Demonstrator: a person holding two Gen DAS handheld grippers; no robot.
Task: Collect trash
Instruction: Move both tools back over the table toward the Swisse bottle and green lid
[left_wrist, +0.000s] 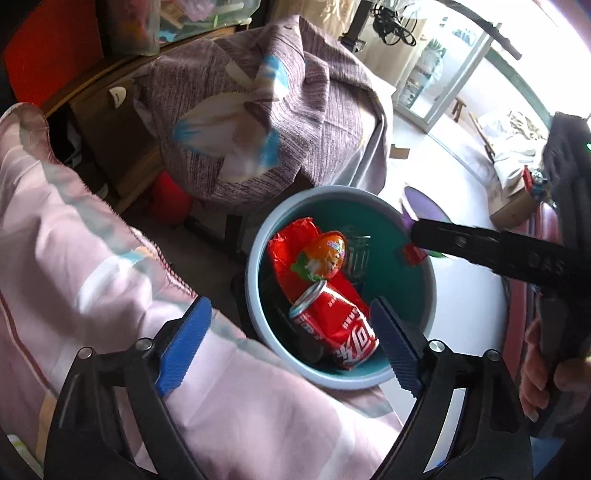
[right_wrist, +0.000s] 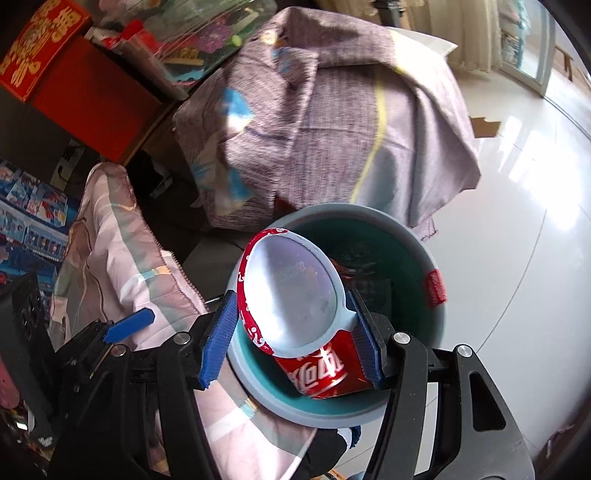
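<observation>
White floor, teal bin (right_wrist: 424, 236) below. My right gripper (right_wrist: 295, 339) clamps a red cup (right_wrist: 317, 369) by its thin, crushable wall. My left gripper (left_wrist: 284, 347) gapes wide, holding nothing.

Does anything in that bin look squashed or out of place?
The red cola can in the bin is dented and lies on its side. An orange toy egg sits among the wrappers. The right gripper holds a red cup tilted over the bin.
</observation>
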